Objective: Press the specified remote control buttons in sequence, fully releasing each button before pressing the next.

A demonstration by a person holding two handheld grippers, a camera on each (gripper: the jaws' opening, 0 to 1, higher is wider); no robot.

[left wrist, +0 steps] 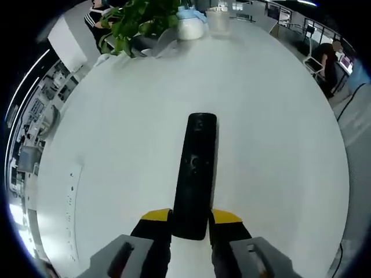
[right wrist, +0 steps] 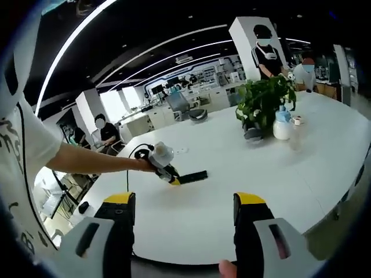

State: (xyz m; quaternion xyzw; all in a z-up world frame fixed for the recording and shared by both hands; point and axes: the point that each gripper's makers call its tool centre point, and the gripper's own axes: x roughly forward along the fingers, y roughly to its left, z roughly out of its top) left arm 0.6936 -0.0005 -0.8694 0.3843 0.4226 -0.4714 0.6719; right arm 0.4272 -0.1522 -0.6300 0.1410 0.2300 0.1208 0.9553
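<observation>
Open-plan office or showroom-like workspace. Large white oval table [right wrist: 301, 150], meeting-style, with potted plant [right wrist: 264, 101] and white bottle [right wrist: 282, 126] at far end. Dark ceiling with long curved light strips [right wrist: 145, 49]. White pillar [right wrist: 255, 43] bearing printed figure graphic. Office chair [right wrist: 181, 104] and desks in background, several people seated or standing around. In left gripper view, shelving and desks [left wrist: 35, 116] line room's edge beyond table.
</observation>
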